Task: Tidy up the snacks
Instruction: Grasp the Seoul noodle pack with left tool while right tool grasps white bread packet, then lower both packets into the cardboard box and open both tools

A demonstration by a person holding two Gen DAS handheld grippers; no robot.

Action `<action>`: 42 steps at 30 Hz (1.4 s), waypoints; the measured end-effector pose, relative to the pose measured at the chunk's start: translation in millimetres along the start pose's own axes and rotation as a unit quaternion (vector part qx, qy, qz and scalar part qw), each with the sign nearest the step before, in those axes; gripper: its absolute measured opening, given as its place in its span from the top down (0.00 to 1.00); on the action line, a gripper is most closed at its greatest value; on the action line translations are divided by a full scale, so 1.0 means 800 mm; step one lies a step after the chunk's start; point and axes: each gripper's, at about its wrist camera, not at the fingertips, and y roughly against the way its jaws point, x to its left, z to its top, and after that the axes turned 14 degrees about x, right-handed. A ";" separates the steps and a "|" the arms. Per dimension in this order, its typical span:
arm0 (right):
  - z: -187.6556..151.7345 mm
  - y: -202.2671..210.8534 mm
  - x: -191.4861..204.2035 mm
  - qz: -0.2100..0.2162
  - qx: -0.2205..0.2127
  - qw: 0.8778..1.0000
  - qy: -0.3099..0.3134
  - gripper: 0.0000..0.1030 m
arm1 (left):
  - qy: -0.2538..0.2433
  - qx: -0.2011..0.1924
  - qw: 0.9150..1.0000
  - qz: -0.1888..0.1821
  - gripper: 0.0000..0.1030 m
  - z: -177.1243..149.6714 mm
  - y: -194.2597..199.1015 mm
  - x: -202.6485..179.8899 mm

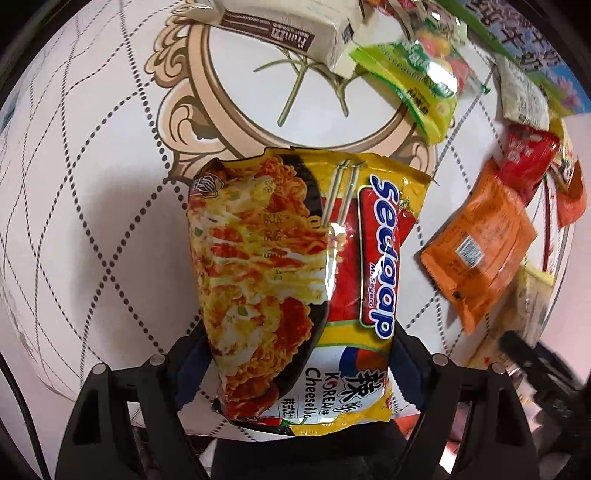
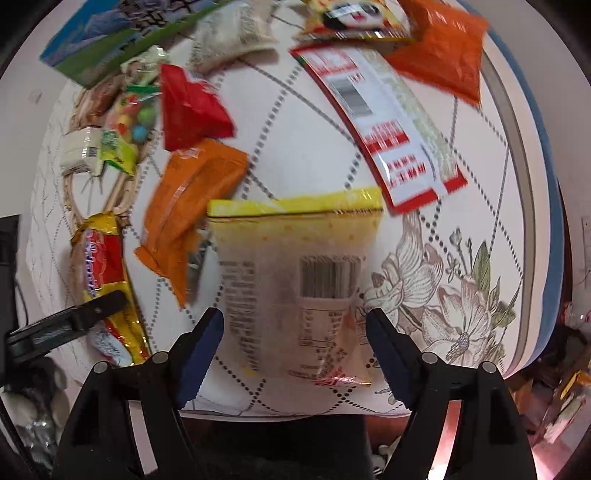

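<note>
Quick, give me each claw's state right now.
Left claw: closed on the Sedaap noodle packet.
Right claw: open, its fingers either side of the yellow-topped packet on the table, not gripping it.

Yellow Sedaap noodle packet between jaws

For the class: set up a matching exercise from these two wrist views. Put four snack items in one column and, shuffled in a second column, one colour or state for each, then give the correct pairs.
Column 1
1. Sedaap noodle packet
2. yellow-topped pouch
3. cream carton
4. candy bag

Column 2
A. lies barcode side up between the open right claw fingers
B. clear wrapper showing round multicoloured sweets
C. held in the left claw, printed front facing the camera
D. pale box with a brown label band

Pairs: 1-C, 2-A, 3-D, 4-B
</note>
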 end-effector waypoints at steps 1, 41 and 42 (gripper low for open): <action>0.002 -0.002 -0.001 0.006 -0.002 1.000 -0.002 0.27 | 0.007 -0.006 1.000 0.004 0.19 -0.005 0.007 0.002; 0.384 0.326 0.049 0.085 -0.115 0.986 0.085 0.52 | -0.047 -0.084 0.995 -0.002 0.19 0.369 0.287 -0.177; 0.400 0.318 0.054 0.080 -0.104 0.987 0.088 0.52 | -0.044 -0.075 0.996 0.009 0.19 0.384 0.276 -0.174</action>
